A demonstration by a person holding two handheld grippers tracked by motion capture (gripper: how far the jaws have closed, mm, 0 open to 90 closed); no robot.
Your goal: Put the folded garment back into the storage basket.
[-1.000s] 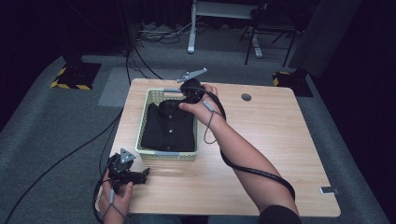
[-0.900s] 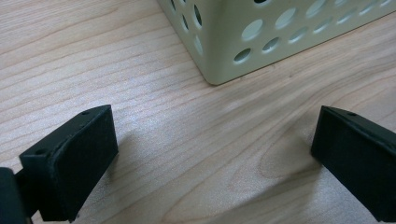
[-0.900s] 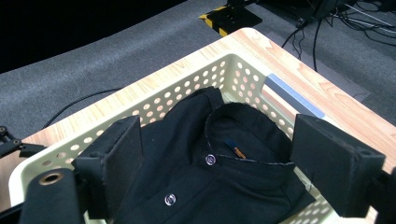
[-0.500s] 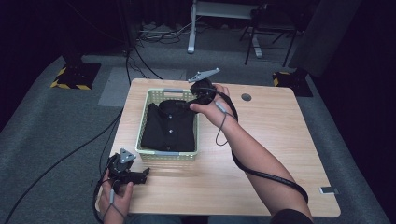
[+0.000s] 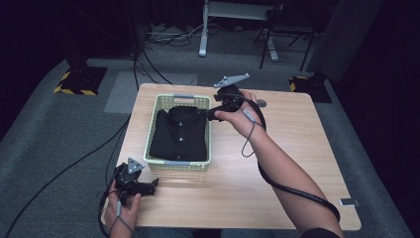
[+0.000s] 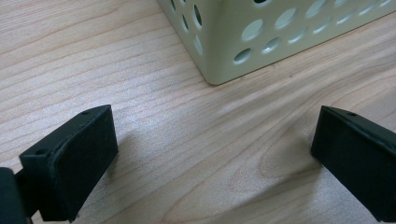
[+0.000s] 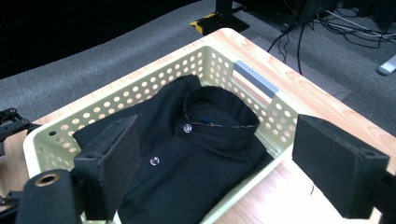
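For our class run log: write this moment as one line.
right gripper: open, above folded black shirt | shirt: in basket | left gripper: open, on table

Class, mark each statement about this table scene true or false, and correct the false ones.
1. A folded black shirt lies in the basket. True.
2. The right tool is shut on the shirt. False: its jaws stand open above the basket's edge, holding nothing.
3. The left tool is inside the basket. False: it sits open over the bare table, just outside a basket corner.
4. The shirt's collar lies at the basket's far end in the high view. True.
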